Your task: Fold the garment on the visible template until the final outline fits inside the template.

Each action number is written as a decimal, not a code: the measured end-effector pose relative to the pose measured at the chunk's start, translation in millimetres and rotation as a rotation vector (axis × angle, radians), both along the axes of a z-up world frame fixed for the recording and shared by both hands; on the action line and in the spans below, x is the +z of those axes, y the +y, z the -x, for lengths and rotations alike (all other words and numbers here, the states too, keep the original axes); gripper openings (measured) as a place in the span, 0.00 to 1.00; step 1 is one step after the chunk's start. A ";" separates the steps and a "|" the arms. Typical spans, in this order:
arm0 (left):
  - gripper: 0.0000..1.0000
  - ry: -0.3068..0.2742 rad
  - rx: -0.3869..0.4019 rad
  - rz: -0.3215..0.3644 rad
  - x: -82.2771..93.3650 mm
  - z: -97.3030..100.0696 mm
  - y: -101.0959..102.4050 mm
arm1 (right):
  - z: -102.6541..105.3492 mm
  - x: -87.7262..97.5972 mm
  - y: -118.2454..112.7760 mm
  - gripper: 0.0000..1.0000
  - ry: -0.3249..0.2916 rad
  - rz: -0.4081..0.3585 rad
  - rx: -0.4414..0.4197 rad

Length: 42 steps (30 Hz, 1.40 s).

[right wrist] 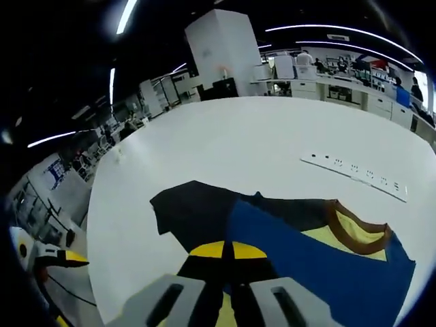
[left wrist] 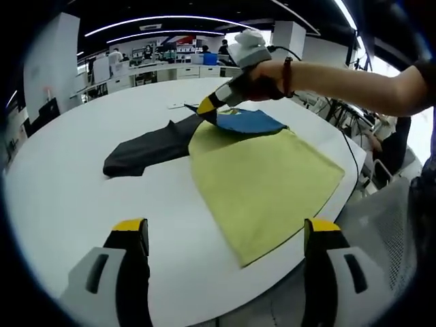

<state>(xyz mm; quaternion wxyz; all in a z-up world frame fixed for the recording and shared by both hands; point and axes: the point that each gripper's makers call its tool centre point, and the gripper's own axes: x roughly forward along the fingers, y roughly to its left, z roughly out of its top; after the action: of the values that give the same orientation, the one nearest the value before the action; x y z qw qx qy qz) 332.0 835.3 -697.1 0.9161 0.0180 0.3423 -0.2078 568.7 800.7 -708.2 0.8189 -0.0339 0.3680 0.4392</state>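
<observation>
Left gripper (left wrist: 228, 235) hangs open over the table's (left wrist: 61, 191) near edge. Ahead lies the shirt (left wrist: 266, 170), its dark sleeve (left wrist: 146, 150) spread leftward. Farther right, the right gripper (right wrist: 228, 251) pinches the shirt's blue part (right wrist: 320, 272).

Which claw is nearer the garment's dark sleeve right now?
Right. The right claw is shut on the garment beside the dark sleeve; the left claw hangs open near the table edge, off the cloth.

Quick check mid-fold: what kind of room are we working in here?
Likely an open-plan lab or office: a big white round table holds the garment, with rows of desks and equipment behind and strip ceiling lights overhead.
</observation>
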 end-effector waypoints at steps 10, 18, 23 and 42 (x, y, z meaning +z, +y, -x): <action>0.92 0.007 0.023 -0.004 -2.5 2.4 8.2 | 7.5 -19.9 19.3 0.00 0.067 -0.037 -0.011; 0.94 0.000 0.040 -0.005 -0.9 0.8 11.5 | 3.6 -19.9 14.6 0.19 0.017 -0.001 -0.002; 0.98 -0.020 0.050 0.006 3.9 -3.3 10.6 | -2.8 -15.0 1.0 0.45 -0.041 0.038 -0.003; 0.99 -0.048 0.031 -0.017 13.7 -9.2 4.4 | -18.3 -7.2 -94.2 0.90 -0.095 0.143 -0.093</action>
<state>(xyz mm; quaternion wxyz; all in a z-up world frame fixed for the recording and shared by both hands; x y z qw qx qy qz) 341.1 839.7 -683.3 0.9270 0.0256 0.3221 -0.1902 587.0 706.5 -715.4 0.8505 -0.0960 0.3601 0.3712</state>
